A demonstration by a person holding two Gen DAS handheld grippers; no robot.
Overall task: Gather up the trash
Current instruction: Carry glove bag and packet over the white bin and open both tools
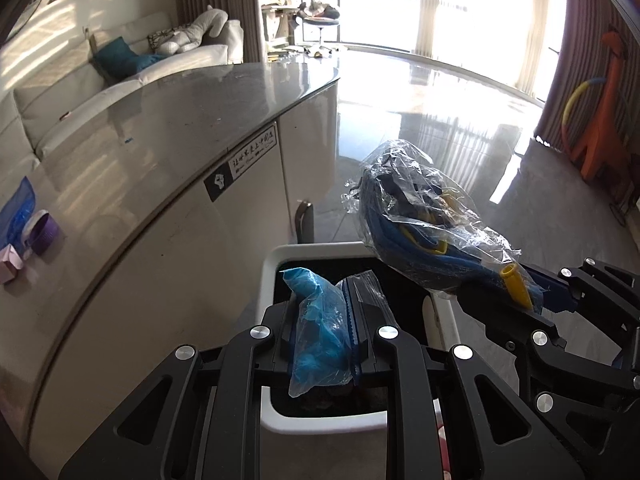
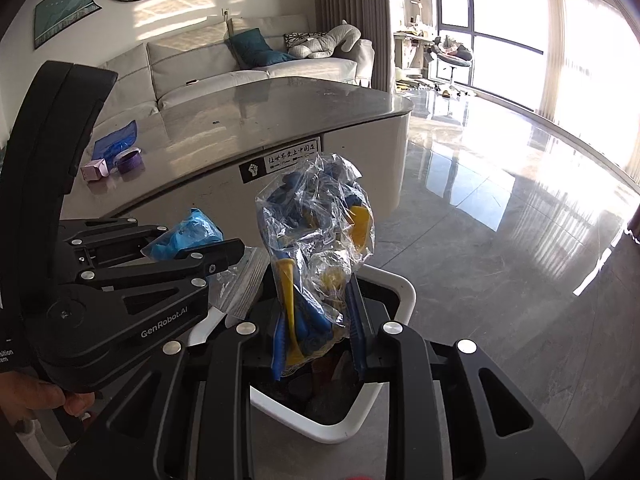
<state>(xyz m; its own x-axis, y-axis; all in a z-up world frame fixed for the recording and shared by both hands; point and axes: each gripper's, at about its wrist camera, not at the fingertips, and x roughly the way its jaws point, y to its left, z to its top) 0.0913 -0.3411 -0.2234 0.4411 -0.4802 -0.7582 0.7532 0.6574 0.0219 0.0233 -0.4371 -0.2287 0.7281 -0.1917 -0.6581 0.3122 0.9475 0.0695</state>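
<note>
My left gripper (image 1: pixel 324 336) pinches a crinkly blue plastic bag (image 1: pixel 320 328) tight, right over the white bin (image 1: pixel 320 424). At two o'clock, my right gripper (image 2: pixel 318 344) squeezes a shiny clear bag (image 2: pixel 316 248) of blue and yellow bits. The bin's dark inside is hard to make out.

Blue crumpled bag (image 1: pixel 320 320), clear bag (image 2: pixel 320 248) of blue-and-yellow pieces, white-rimmed bin (image 1: pixel 280 420), grey countertop (image 1: pixel 200 100).

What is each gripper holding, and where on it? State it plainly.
Left gripper: shut on the crumpled blue plastic bag, pinched across its middle. Right gripper: shut on the clear bag of blue and yellow items, pinched at its lower end.
</note>
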